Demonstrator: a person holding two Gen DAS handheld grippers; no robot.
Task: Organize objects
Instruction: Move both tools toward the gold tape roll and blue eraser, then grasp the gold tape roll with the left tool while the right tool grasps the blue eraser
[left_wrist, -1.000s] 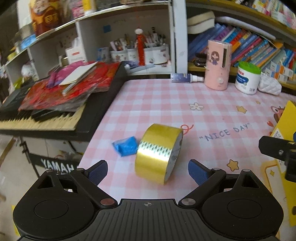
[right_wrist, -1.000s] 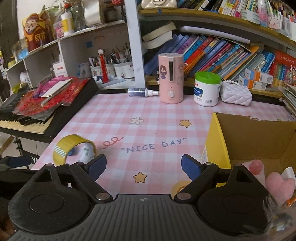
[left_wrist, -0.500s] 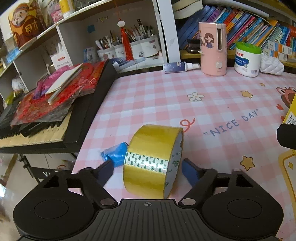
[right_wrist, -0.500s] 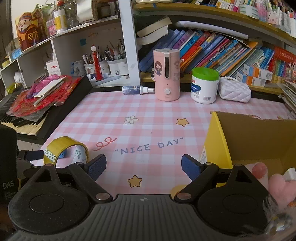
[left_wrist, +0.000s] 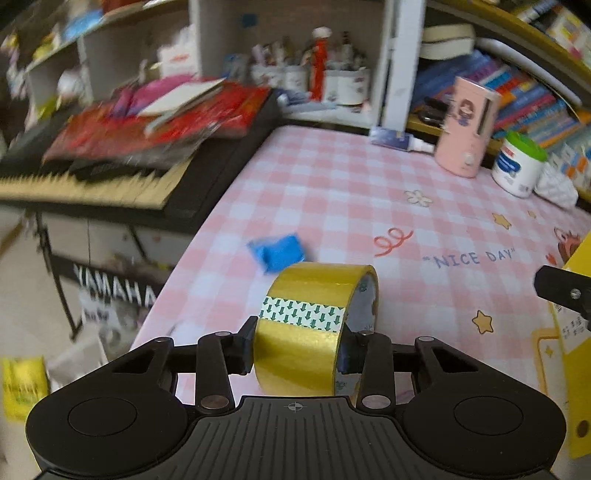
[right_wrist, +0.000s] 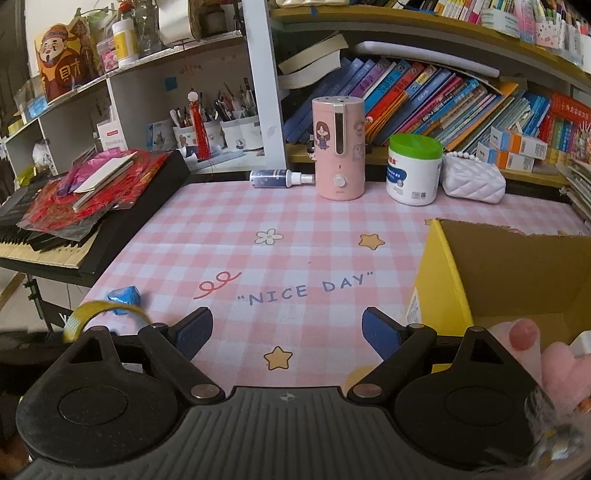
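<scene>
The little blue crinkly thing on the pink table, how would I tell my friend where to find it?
Start at the pink checked tablecloth and go to its corner nearest the black piano keyboard. There, just behind the gold roll of tape held by the left gripper, lies a small crumpled bright blue wrapper. It is the only blue, scrunched thing lying there.

We read "NICE DAY" in blue capitals, in quote marks, on the pink checked tablecloth (right_wrist: 317, 236). Over in the left wrist view, "YAMAHA" runs white on the black keyboard stand (left_wrist: 114, 288). The tub's (right_wrist: 413, 173) label and the book spines (right_wrist: 424, 99) carry print too small for us to read.
</scene>
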